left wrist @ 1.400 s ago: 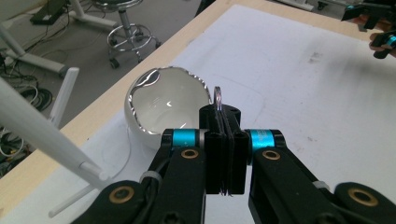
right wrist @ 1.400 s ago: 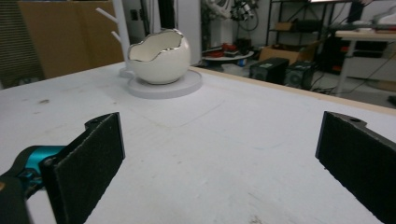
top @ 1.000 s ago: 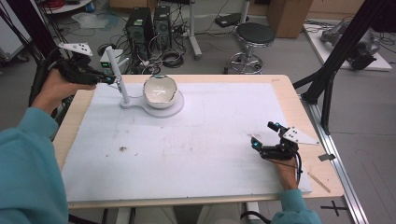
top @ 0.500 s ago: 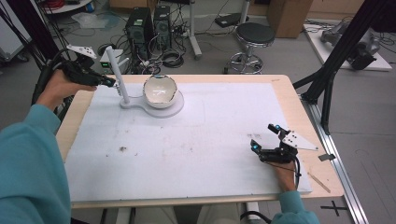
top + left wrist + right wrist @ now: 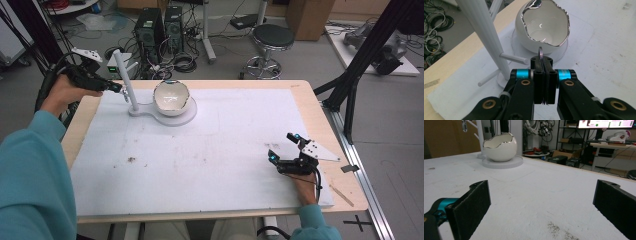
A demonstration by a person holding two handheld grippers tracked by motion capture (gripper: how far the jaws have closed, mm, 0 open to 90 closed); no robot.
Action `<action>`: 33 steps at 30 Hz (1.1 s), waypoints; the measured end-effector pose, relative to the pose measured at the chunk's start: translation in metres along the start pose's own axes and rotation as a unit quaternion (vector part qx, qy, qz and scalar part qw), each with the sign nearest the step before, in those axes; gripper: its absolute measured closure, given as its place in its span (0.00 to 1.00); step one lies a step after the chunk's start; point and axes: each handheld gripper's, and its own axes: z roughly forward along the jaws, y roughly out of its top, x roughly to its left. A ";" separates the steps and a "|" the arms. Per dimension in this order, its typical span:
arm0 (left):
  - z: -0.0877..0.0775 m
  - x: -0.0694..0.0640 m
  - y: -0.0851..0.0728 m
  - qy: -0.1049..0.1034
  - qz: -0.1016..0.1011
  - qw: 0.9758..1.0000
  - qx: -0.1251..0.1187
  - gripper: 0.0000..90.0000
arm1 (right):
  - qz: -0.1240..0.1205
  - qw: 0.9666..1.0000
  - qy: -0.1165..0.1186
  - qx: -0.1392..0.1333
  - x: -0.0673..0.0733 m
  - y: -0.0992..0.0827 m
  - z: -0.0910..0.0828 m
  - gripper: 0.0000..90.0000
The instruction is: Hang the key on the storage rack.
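bowl (image 5: 171, 97) on stand base (image 5: 186, 116), right of post (image 5: 126, 80)

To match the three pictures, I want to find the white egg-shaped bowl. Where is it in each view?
High view: the white egg-shaped bowl sits upper left of centre, on its round base.
Left gripper view: the bowl is top centre, beyond the shut left tool.
Right gripper view: the bowl is upper left, far off.
Shared landmark: the white stand post beside it.

A: High view sits above the near table edge, facing forward and down; egg-shaped bowl (image 5: 171, 97) at eleven o'clock, far off.

B: Left gripper view rides close, bowl (image 5: 544, 25) at twelve o'clock. Right gripper view looks low across the table (image 5: 529, 195); same bowl (image 5: 500, 147) distant, at eleven o'clock.
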 end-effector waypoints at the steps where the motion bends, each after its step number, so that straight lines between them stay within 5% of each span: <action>1: 0.001 0.001 0.000 0.000 -0.001 1.000 0.001 0.98 | 0.001 1.000 0.000 0.000 0.000 0.000 0.000 0.01; 21: 0.006 0.017 -0.006 -0.001 -0.019 1.000 -0.002 0.98 | -0.007 1.000 -0.006 0.000 0.000 0.000 0.001 0.01; 33: 0.014 0.021 -0.008 0.023 -0.019 1.000 -0.008 0.95 | -0.009 1.000 -0.005 0.003 0.001 0.000 0.001 0.01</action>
